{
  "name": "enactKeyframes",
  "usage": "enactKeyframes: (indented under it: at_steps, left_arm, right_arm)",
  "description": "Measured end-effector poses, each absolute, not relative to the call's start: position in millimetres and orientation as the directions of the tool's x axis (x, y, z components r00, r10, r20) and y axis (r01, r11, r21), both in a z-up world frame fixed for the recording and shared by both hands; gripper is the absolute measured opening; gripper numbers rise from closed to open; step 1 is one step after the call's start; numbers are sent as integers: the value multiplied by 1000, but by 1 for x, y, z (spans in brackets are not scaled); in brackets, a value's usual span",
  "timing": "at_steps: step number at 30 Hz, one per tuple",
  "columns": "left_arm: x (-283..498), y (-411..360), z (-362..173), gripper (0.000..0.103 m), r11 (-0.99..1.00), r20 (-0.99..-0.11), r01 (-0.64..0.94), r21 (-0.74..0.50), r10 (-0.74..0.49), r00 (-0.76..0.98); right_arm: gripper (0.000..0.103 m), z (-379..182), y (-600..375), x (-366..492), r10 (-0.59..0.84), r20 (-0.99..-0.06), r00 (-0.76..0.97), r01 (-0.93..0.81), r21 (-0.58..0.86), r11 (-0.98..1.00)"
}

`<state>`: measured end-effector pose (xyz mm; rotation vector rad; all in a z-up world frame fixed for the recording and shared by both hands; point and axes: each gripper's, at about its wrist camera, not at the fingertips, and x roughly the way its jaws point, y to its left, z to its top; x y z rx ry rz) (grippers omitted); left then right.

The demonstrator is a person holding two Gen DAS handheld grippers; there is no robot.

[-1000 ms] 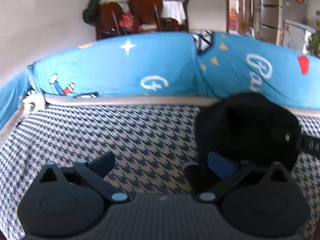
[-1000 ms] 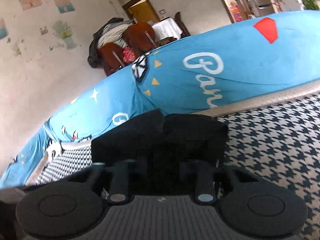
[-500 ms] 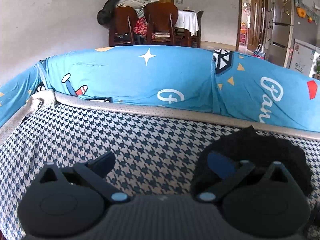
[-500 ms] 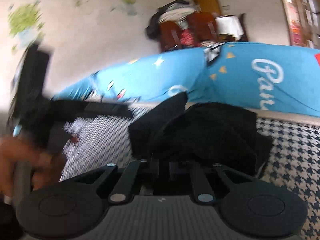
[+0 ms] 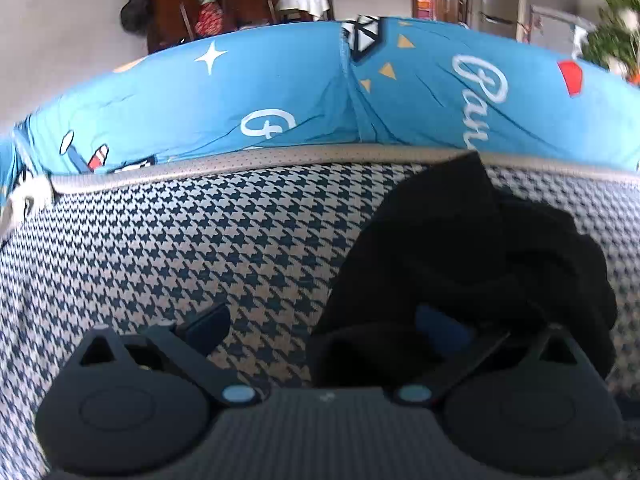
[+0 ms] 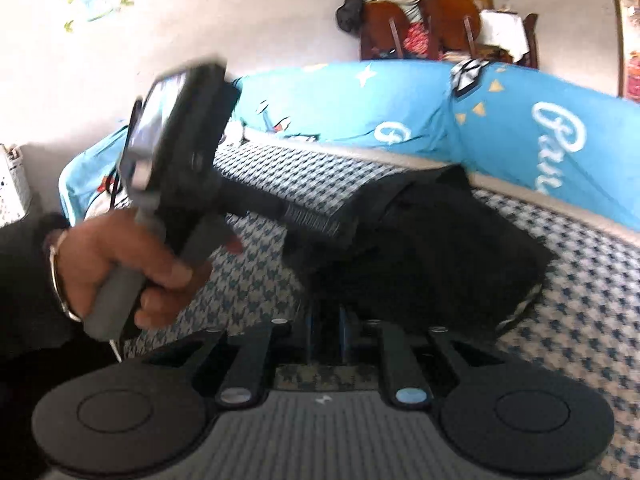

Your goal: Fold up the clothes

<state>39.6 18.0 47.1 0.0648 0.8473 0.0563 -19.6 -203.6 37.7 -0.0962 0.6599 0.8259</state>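
Black garment (image 5: pixel 460 256): bunched in a dark heap on the houndstooth cover (image 5: pixel 200 240), ahead of the fingers in both views, its far tip just short of the grey piping (image 5: pixel 280 156).
Left hand (image 6: pixel 128 264): seen from the right wrist view, wrapped round the grey handle of its tool, left of the heap.
Left gripper (image 5: pixel 320 320): fingers spread wide, released; the left finger (image 5: pixel 208 322) sits over bare cover, the right finger (image 5: pixel 440 326) lies against or just under the heap's near edge (grasping nothing that I can see).
Right gripper (image 6: pixel 326 332): fingers drawn close together at the heap's near hem; cloth seems to run into the narrow gap, so I judge it clenched on the garment, though the dark fabric hides the contact.
Doing the step well: judged only from how things lie, a held hem should stay low and taut while the other finger pair finds a second edge, so the cloth spreads flat instead of rolling.
Edges: piping and blue cushion (image 5: pixel 280 92) close off the far side beyond the fingertips.
Open room: a broad stretch of bare cover lies left of the heap; right of it, less shows.
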Motion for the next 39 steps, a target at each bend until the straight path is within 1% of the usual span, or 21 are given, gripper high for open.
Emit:
enactKeyframes:
  at_steps: [4, 6, 7, 11, 13, 14, 15, 20, 22, 24, 25, 26, 27, 30, 33, 39]
  left_arm:
    - [34, 13, 41, 103, 995, -759, -6, 97, 78, 646]
    - [32, 12, 40, 103, 996, -766, -1, 91, 71, 639]
    - [31, 12, 39, 103, 996, -768, 3, 92, 70, 637]
    - [28, 9, 37, 103, 994, -769, 19, 106, 70, 635]
    - [27, 9, 37, 103, 994, -772, 27, 107, 66, 633]
    - [27, 9, 36, 103, 994, -773, 30, 105, 62, 631]
    - [26, 9, 36, 103, 994, -775, 33, 103, 59, 629]
    - [25, 13, 36, 103, 995, -784, 48, 88, 40, 619]
    - [25, 15, 37, 103, 996, -787, 50, 78, 31, 617]
    - [24, 18, 41, 103, 997, -783, 45, 68, 26, 622]
    - [24, 20, 45, 103, 997, -777, 39, 64, 25, 629]
    - [23, 23, 51, 103, 998, -765, 28, 55, 24, 643]
    - [22, 26, 57, 103, 999, -750, 16, 44, 23, 661]
    - [21, 39, 78, 103, 1000, -703, -28, 10, 27, 711]
    - [21, 48, 91, 103, 997, -674, -70, -30, 31, 738]
    - [27, 53, 89, 103, 988, -701, -88, -123, -24, 713]
  right_arm:
    - [33, 48, -224, -11, 639, -524, 563, -645, 205, 737]
    - [41, 48, -228, -1, 614, -510, 603, -594, 227, 772]
    - [45, 47, -229, 4, 602, -507, 617, -571, 237, 786]
    - [58, 39, -229, 18, 567, -517, 641, -507, 270, 819]
    - [65, 34, -226, 25, 557, -519, 649, -487, 279, 828]
    - [71, 32, -223, 27, 548, -523, 652, -478, 278, 833]
    - [74, 29, -221, 30, 540, -528, 656, -469, 276, 839]
    - [74, 14, -214, 44, 523, -555, 647, -436, 294, 851]
    - [71, 13, -212, 44, 535, -554, 638, -450, 295, 843]
    - [44, 12, -209, 44, 547, -553, 629, -465, 296, 834]
    - [38, 12, -208, 44, 553, -552, 624, -473, 296, 830]
    - [25, 11, -207, 44, 558, -552, 619, -481, 296, 825]
    - [20, 11, -205, 43, 564, -551, 615, -488, 296, 821]
    - [15, 13, -204, 38, 594, -546, 591, -534, 288, 795]
    - [15, 17, -198, 25, 632, -544, 552, -600, 266, 754]
    - [14, 18, -182, -14, 689, -585, 427, -730, 226, 645]
